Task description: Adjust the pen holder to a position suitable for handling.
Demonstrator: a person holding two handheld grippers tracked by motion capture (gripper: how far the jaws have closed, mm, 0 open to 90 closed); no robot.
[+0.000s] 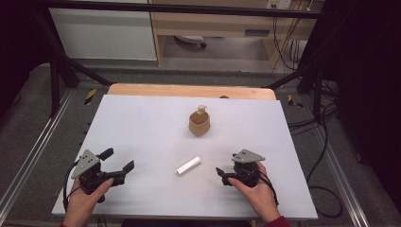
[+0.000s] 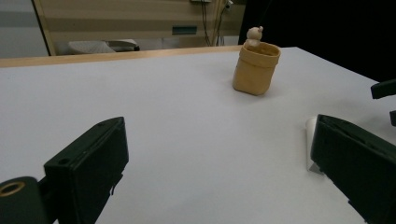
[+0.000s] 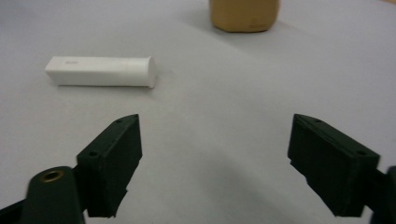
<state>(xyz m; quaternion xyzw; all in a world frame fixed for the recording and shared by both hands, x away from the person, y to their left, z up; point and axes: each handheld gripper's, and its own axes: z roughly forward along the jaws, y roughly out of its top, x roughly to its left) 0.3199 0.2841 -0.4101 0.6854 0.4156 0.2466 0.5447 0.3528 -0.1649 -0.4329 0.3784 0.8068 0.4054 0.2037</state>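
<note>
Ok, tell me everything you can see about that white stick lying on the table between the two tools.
The white stick is a short, matte bar with a flat-sided body and one rounded end; it looks like plastic. A faint seam suggests a cap. It lies flat on the pale table, slanted in the high view, nearer the person than the tan pouch. Only the table touches it.

Even overhead light, soft short shadows on the table [image 1: 142, 123] (surroundings dark); gripper views slightly blurred.
</note>
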